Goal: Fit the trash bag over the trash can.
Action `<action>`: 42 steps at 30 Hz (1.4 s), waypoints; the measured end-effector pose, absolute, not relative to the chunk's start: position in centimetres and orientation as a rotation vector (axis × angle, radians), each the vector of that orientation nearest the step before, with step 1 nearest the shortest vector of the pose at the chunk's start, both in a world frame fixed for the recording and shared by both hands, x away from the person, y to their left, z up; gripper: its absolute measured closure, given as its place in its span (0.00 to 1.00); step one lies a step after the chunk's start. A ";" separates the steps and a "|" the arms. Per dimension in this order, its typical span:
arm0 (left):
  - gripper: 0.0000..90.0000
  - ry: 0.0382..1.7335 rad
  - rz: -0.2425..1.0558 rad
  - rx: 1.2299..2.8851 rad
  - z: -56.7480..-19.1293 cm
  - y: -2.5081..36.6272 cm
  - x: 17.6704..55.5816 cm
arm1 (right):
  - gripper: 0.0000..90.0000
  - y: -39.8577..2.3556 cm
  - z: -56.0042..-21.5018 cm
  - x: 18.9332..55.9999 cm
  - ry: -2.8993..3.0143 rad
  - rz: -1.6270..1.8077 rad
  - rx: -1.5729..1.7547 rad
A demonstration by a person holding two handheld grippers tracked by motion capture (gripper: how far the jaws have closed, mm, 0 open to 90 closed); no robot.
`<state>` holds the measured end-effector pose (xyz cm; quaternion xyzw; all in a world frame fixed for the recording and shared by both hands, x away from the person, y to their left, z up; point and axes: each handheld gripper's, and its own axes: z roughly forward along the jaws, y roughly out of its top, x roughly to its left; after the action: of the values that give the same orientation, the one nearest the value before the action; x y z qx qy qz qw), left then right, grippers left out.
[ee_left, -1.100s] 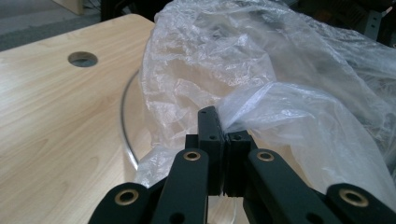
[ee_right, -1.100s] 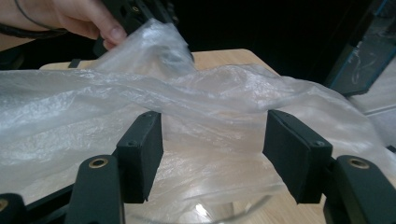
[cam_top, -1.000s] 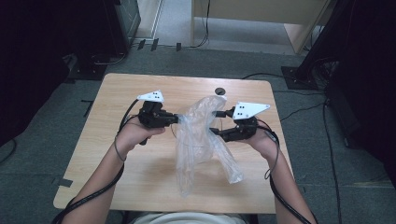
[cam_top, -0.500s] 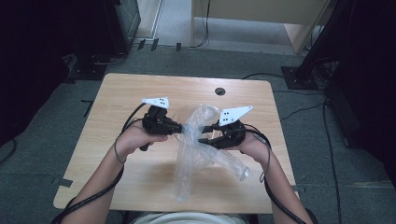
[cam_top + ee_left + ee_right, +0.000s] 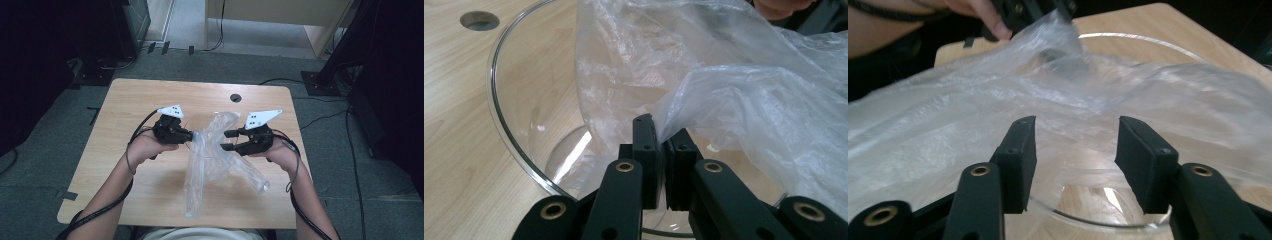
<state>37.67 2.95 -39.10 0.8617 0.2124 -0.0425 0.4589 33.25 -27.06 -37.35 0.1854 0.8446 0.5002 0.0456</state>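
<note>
Lining the bowl with the bag, by the look of it. Bag draped across the middle of the high view: one tail down to the lower middle, another to the lower right, top bunched over the bowl at centre.

Left gripper pressed together on a fold of the bag, low centre of its own view, just inside the glass rim. Right gripper spread, just opened a little, with bag between the pads but not pinched, and the rim just below them at the bottom of that view.

To do it well:
- Keep the left pinch firm and low, as the anchor.
- Bring the right down onto a single layer near the bag's mouth, not onto the bunched middle.
- Close fully before pulling.
- Then draw apart toward the left and right of the high view to open the mouth, and lower it over the rim.
- Pull slowly: thin plastic, likely to slip or tear.
- Avoid knocking the bowl, which would probably slide easily on the table.
</note>
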 end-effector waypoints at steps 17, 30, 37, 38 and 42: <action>0.96 0.525 -0.124 2.108 -39.2 2.9 37.8 | 0.72 -28.4 -37.6 36.1 2.182 1.565 0.953; 0.96 0.515 -0.167 2.072 -38.7 3.1 37.8 | 0.74 -23.9 -38.8 36.1 2.515 1.370 0.797; 0.90 0.541 -0.124 2.087 -38.8 3.0 37.9 | 0.60 -24.4 -38.5 36.0 2.519 1.293 0.808; 0.90 0.543 -0.126 2.083 -38.8 3.1 37.9 | 0.60 -24.7 -38.3 36.0 2.511 1.314 0.811; 0.69 0.550 -0.124 2.063 -38.7 3.4 38.2 | 0.62 -25.9 -37.3 35.8 2.454 1.366 0.810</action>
<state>38.16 3.39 -38.74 0.8459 0.2256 -0.0509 0.4805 35.81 -25.91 -37.28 0.2754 0.8345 0.4646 0.1090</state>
